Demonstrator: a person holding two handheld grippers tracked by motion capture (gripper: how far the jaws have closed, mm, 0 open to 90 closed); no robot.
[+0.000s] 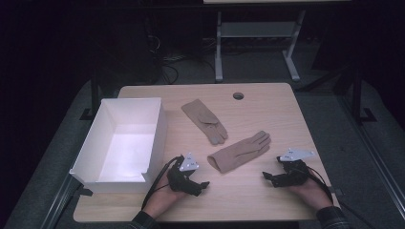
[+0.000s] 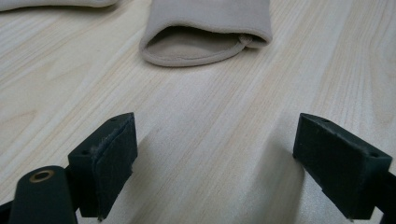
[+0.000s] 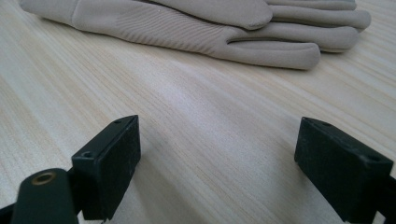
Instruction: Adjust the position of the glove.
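Both grippers low over table, jaws released, nothing between. Left gripper (image 1: pixel 204 183) faces cuff of near glove (image 1: pixel 241 151), just ahead. Right gripper (image 1: pixel 265 176) faces same glove's fingers. Far glove (image 1: pixel 205 119) behind, apart. Risk: pads skate over thin fabric, pinch one layer, glove droops and snags rim of white box (image 1: pixel 162 129). Bare table (image 1: pixel 267 200) around grippers; box crowds left side.
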